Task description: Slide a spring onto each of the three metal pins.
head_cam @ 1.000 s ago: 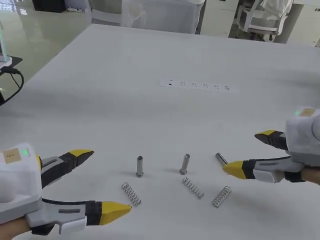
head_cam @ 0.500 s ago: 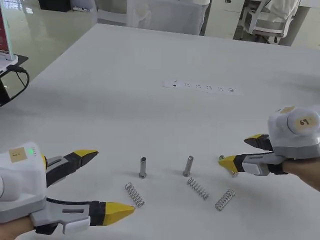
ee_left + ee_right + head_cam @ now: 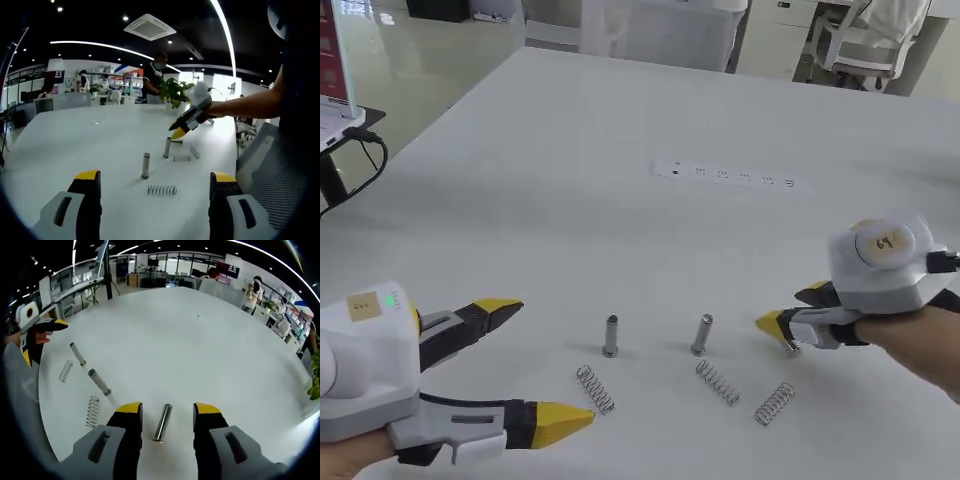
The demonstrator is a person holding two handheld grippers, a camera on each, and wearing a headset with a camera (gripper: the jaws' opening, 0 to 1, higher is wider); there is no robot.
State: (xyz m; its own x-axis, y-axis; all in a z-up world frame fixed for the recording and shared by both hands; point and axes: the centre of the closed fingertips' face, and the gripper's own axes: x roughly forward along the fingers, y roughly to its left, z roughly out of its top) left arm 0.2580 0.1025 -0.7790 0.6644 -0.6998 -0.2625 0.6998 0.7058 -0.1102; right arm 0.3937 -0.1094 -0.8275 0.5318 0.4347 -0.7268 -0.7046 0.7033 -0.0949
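Your left gripper was wide open and held nothing, with the left spring just beside its yellow-tipped lower jaw. Your right gripper was open too, jaws straddling the third pin, a shiny metal cylinder lying flat on the smooth white table. There was a gap on both sides, so no grip. The left pin and middle pin stood upright, each slightly wider at the foot. The middle spring and right spring, thin wire coils like the left one, lay flat in front of the pins. None was on a pin.
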